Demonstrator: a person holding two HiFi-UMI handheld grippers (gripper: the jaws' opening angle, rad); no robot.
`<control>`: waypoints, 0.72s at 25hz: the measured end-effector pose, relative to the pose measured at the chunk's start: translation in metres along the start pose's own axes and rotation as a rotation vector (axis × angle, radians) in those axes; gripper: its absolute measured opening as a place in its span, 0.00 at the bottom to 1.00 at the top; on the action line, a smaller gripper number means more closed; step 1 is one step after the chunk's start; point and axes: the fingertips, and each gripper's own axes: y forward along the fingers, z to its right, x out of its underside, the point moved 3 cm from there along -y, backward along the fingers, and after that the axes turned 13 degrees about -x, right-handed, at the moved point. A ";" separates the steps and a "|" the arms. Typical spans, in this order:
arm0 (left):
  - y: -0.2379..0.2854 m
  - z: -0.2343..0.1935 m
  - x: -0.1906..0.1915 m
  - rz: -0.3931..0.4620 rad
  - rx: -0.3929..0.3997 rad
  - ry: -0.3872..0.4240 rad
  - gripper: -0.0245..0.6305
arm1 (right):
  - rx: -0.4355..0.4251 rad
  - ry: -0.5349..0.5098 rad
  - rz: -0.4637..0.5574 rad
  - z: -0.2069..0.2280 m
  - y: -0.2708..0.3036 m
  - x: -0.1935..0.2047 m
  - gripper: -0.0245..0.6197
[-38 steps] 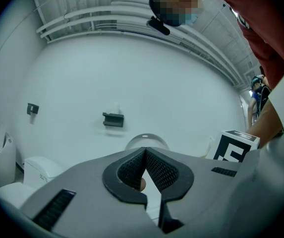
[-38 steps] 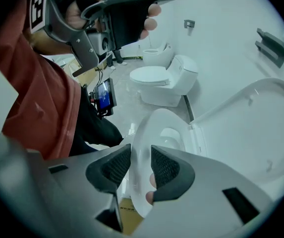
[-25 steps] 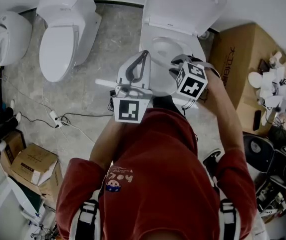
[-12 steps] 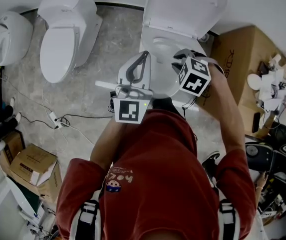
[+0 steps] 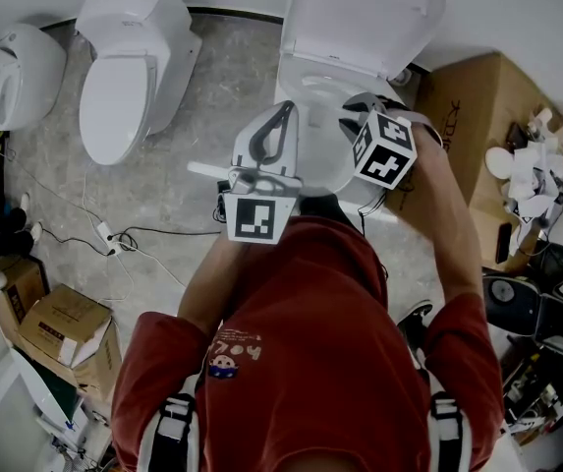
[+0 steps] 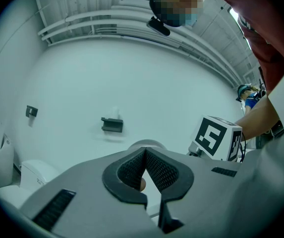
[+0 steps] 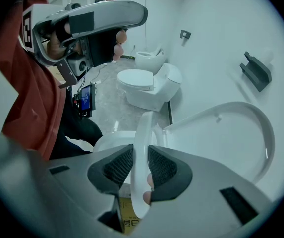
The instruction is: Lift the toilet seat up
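The white toilet (image 5: 310,79) stands at the top middle of the head view, its lid (image 5: 360,13) leaning back against the wall. My right gripper (image 5: 358,116) points steeply down over the bowl. In the right gripper view the white seat ring (image 7: 141,133) runs edge-on between the pads of my right gripper (image 7: 142,170), which is shut on it and holds it partly raised above the bowl (image 7: 109,140). The lid (image 7: 231,133) stands behind it. My left gripper (image 5: 283,108) hovers level to the left of the bowl, and its jaws (image 6: 144,155) are shut with nothing in them.
A second toilet (image 5: 129,62) and a third (image 5: 16,67) stand to the left. A large cardboard box (image 5: 478,116) sits right of the bowl, smaller boxes (image 5: 65,327) at lower left. Cables (image 5: 114,234) trail over the floor. A dark bracket (image 7: 255,71) hangs on the wall.
My right gripper has moved a little up and toward the lid, taking the seat with it. My left gripper has stayed where it was.
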 end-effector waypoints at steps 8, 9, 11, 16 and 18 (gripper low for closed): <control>-0.001 0.001 -0.002 0.006 -0.007 -0.003 0.05 | 0.052 -0.012 0.002 0.011 -0.007 0.001 0.19; -0.001 0.001 -0.002 0.006 -0.006 -0.002 0.06 | 0.055 -0.013 0.001 0.012 -0.007 0.000 0.19; -0.002 0.000 -0.003 0.007 -0.007 -0.001 0.06 | 0.060 -0.019 0.001 0.013 -0.008 -0.001 0.19; -0.003 -0.002 -0.005 0.014 -0.013 -0.001 0.06 | 0.082 -0.031 -0.008 0.022 -0.011 -0.002 0.18; -0.003 -0.002 -0.007 0.019 -0.012 -0.001 0.06 | 0.095 -0.035 -0.007 0.026 -0.014 -0.003 0.18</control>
